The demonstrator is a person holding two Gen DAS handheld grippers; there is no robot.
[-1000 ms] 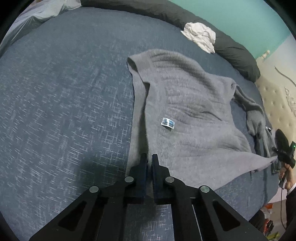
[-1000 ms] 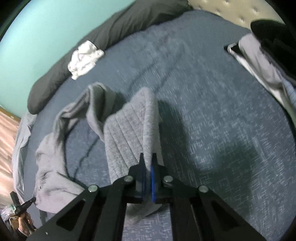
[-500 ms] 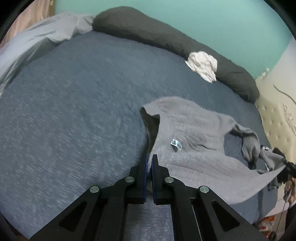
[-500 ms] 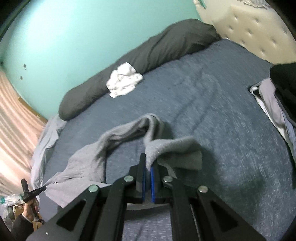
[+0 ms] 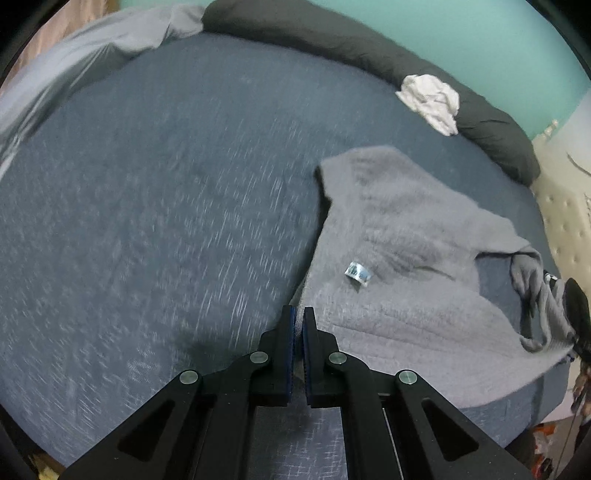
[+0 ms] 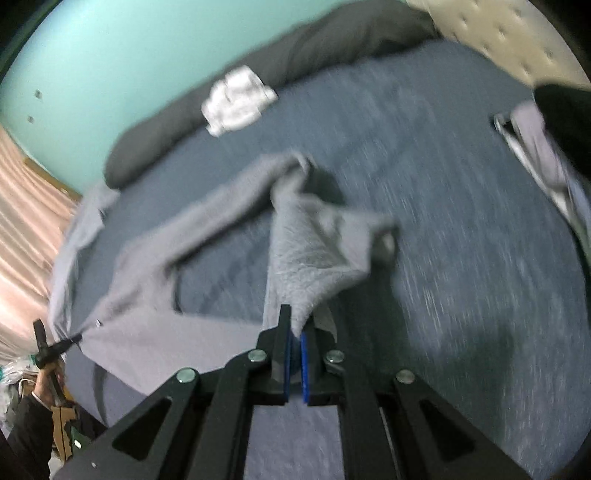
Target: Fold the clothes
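Both pairs of fingers stay clamped on the grey sweater [image 5: 399,266]: left gripper [image 5: 298,317] pinching its hem, right gripper [image 6: 296,328] another corner. They have lifted and dragged it toward the bed's [image 5: 147,206] near edge, stretching it for folding.

A dark bolster [image 5: 373,48] lies along the teal wall [image 6: 110,55], beside a tufted headboard [image 5: 565,221].

Grey sweater [image 5: 399,266]: soft fuzzy ribbed knit, matt. Bedsheet [image 5: 155,221], left of frame: blue woven cloth, flecked, matt. Long pillow [image 5: 369,44] at top: dark matt fabric. Left gripper [image 5: 299,317]: matt black plastic, blue pads, shiny metal pins. Headboard [image 6: 498,33] upper right: tufted cream upholstery.
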